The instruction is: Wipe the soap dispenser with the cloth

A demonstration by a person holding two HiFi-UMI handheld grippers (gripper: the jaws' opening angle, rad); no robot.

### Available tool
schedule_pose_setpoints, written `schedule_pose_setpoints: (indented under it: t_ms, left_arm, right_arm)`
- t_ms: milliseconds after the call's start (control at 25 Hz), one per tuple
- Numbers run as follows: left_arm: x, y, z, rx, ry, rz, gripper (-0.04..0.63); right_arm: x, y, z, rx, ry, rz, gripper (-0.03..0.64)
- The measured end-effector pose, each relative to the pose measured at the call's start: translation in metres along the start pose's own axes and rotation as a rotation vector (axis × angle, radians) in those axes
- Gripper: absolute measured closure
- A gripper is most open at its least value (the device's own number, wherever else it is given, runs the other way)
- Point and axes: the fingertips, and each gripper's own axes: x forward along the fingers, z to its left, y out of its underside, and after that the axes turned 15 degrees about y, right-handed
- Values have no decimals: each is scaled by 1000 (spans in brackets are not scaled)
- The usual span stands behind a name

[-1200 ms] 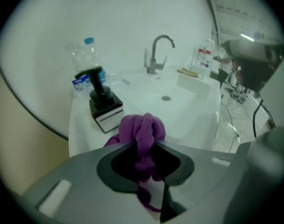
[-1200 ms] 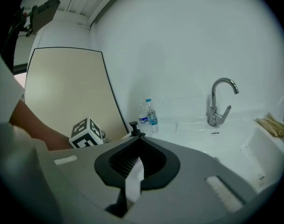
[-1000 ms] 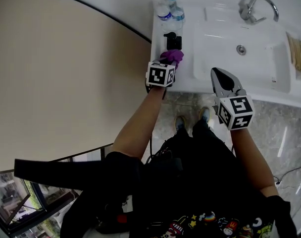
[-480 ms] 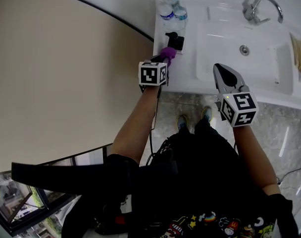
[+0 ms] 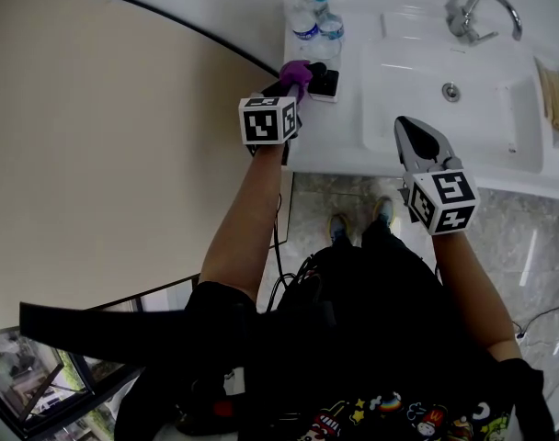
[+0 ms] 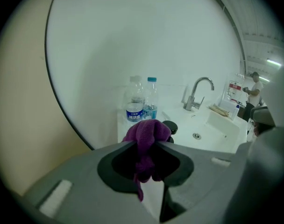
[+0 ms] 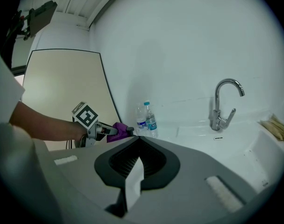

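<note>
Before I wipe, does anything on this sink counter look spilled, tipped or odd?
Nothing stands out: the water bottles and soap dispenser stand upright beside the basin, no spill shows, and the left gripper clamps the purple cloth.

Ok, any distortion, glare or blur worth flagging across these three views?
Head view: wide-angle curvature, white ceramic basin bright, low contrast. Left gripper view: fisheye with dark corners, purple fabric cloth sharp. Right gripper view: same fisheye vignette, curved chrome tap crisp.
</note>
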Motion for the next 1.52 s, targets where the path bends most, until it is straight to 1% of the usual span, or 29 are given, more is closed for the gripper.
schedule_pose_setpoints:
  t_ms: [280,560,640,840,960,1120,1400,1520]
  left_arm:
    - [6,1,-10,24,27,14,514]
    - [2,-2,-28,30,73,-10,515]
    - [3,-3,-32,42,83,-6,515]
    - [10,10,-44,67,124,38,515]
    - [20,26,-58,68,165,76,515]
    - [35,45,-73,63,197,118,515]
    - [57,69,-90,47,225,166,515]
    - [55,64,-95,73,220,153,515]
  right_arm:
    - [-2,0,-2,7,17,2,592]
    - [-3,4,1,13,18,4,592]
    - [-2,4,3,13,14,4,592]
    - [0,7,8,7,4,13,592]
    - [0,9,10,4,2,18,592]
    - [-3,10,10,2,2,23,592]
    - [-3,18,4,1,-3,33,592]
    - [0,19,7,2,-11,34,592]
